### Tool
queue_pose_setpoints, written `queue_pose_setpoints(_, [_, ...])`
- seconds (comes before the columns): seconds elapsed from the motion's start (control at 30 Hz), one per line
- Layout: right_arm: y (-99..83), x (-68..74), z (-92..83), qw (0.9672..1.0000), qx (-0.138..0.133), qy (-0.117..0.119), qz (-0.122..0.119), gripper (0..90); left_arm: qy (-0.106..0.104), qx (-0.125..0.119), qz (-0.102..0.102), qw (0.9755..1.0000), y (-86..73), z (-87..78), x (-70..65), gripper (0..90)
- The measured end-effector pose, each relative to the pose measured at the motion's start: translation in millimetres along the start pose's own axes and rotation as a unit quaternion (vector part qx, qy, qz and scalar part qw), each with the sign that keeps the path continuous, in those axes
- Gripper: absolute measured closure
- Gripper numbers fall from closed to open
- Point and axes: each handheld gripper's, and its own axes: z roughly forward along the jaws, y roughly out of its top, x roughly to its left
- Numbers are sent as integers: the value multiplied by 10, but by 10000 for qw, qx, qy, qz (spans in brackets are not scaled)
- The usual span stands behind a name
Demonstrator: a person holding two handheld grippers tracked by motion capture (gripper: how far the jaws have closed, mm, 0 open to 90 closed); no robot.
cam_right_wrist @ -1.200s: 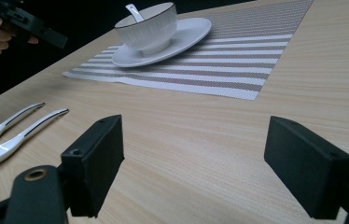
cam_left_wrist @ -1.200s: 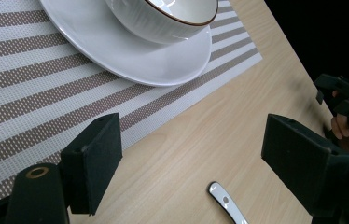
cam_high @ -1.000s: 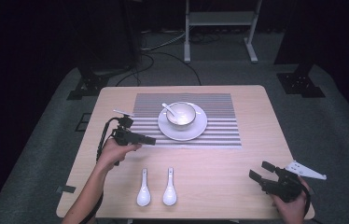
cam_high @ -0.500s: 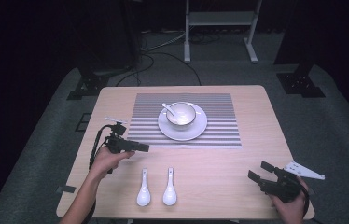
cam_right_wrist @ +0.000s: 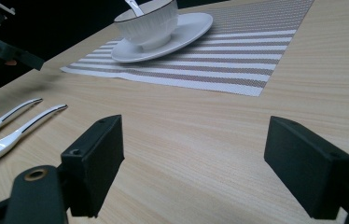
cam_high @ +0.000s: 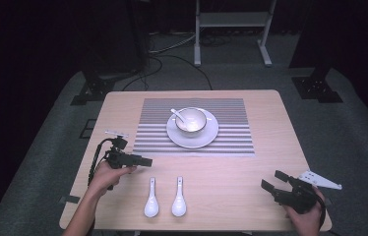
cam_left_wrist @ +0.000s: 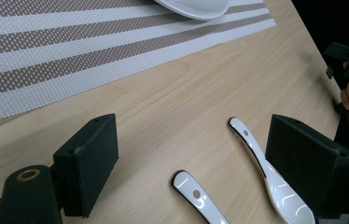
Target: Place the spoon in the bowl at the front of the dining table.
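A pale wood-grain bench (cam_high: pixel 265 147) is carrying a woven placemat (cam_high: pixel 231 129) striped in grey-brown and white, its mesh texture showing clearly in the left gripper view. At the middle of the placemat a round, glossy white saucer (cam_high: pixel 206 139) is holding a white bowl (cam_high: pixel 192 121) with a thin dark rim, and a white spoon (cam_high: pixel 176 115) is resting inside the bowl, its handle leaning out over the far-left edge. On bare wood on the person's side of the placemat, two glossy white ceramic soup spoons are lying side by side, handles pointing toward the placemat: the left spoon (cam_high: pixel 151 199) and the right spoon (cam_high: pixel 179 197), close together but apart. The left gripper (cam_high: pixel 141 161) is hovering just off the placemat's near-left corner, its blocky black fingers (cam_left_wrist: pixel 91 161) standing wide apart and holding nothing, with both soup spoons lying on the bench beyond them. The right gripper (cam_high: pixel 273 181) is sitting well off the placemat's near-right corner, near the bench edge, its fingers (cam_right_wrist: pixel 97 158) likewise spread wide and empty.
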Motion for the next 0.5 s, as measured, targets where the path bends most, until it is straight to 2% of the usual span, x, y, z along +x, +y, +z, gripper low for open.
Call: queue_pose_setpoints(0.5, [-15,-3,5,10000,24,-24,18,188,8,-56,50,10000,-191,-101,-22,159])
